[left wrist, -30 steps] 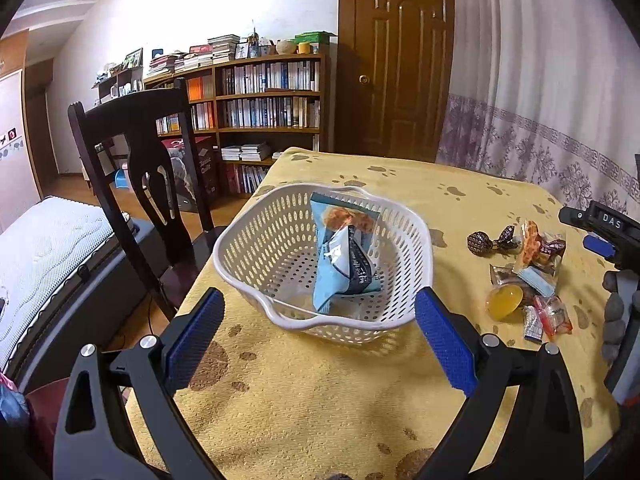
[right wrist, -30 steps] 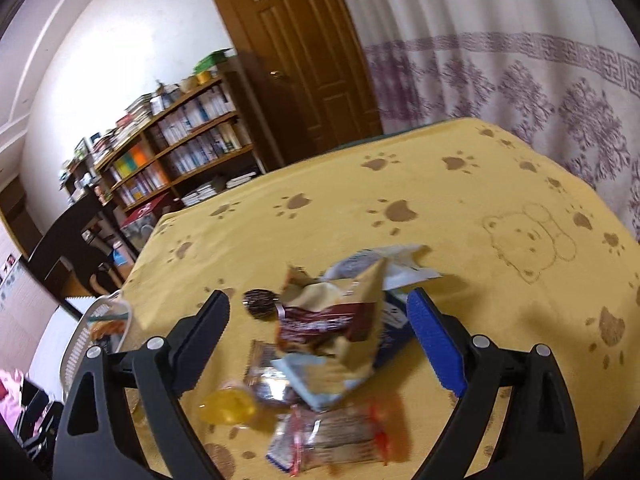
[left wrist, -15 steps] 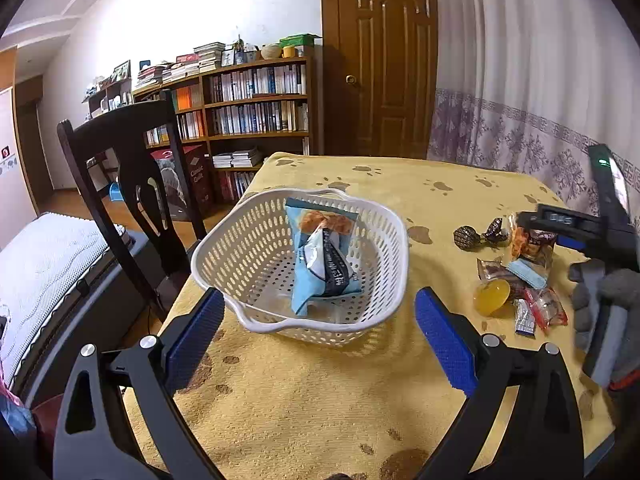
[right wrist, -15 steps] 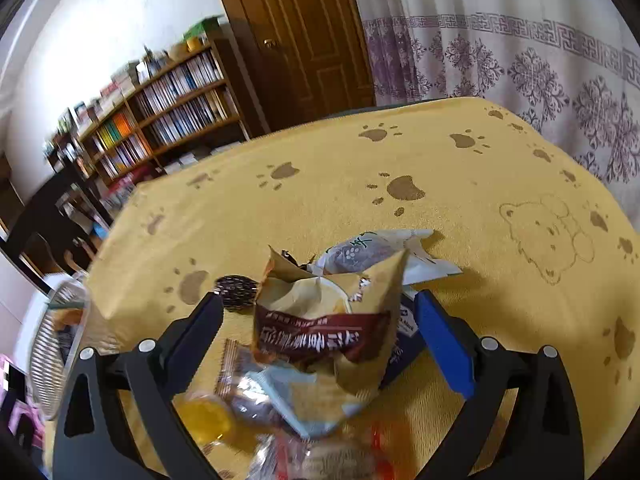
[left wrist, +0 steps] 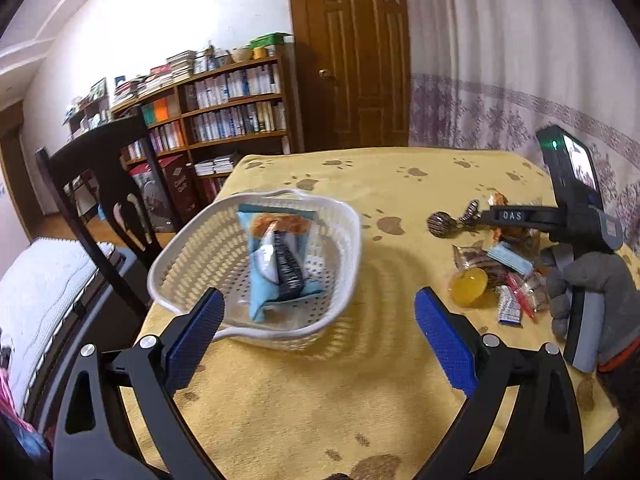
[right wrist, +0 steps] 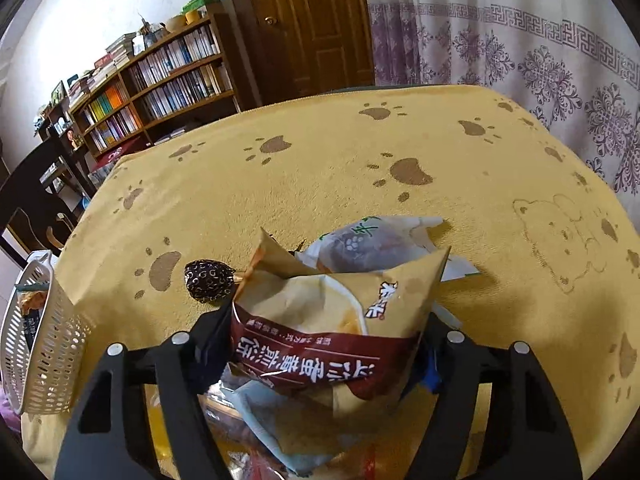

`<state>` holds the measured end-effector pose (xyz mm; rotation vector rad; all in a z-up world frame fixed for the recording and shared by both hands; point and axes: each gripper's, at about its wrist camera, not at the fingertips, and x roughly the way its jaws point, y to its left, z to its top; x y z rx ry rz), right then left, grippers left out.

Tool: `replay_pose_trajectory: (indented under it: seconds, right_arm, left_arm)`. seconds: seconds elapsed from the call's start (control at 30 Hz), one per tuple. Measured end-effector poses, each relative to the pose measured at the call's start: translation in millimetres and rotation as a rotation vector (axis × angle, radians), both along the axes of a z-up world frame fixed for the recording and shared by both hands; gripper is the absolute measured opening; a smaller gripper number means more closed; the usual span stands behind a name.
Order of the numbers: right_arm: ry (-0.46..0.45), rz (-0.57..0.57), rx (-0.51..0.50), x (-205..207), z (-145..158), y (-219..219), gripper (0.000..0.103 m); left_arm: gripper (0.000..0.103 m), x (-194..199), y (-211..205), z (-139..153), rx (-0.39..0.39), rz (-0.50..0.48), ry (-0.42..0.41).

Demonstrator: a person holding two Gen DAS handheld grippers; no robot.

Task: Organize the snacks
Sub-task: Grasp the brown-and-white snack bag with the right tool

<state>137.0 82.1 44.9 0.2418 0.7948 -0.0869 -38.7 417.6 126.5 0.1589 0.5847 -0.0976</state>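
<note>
My left claw (left wrist: 316,336) stood apart, empty, before the white basket (left wrist: 188,256) holding a blue packet (left wrist: 264,280), while to the right my right claw (right wrist: 324,344) was clamped on a tan-and-maroon snack bag (right wrist: 340,320) above the snack pile (left wrist: 496,268) on the yellow tablecloth (right wrist: 340,168).

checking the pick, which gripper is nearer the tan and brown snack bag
Right. The right gripper has its fingers on either side of the tan and brown snack bag; the left gripper hangs open by the white plastic basket.
</note>
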Motion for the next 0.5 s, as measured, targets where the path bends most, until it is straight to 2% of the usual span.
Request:
replay_pose_trajectory:
  seconds: [0.3, 0.5]
  right_arm:
    - [-0.050, -0.016, 0.056, -27.5, 12.2, -28.9, 0.069]
    - [-0.094, -0.051, 0.091, -47.7, 22.8, -55.1, 0.069]
  left_arm:
    - [0.097, 5.5, -44.0, -10.9, 0.055, -0.091, 0.033]
    - [0.097, 13.0, -70.6, -14.0, 0.075, -0.146, 0.027]
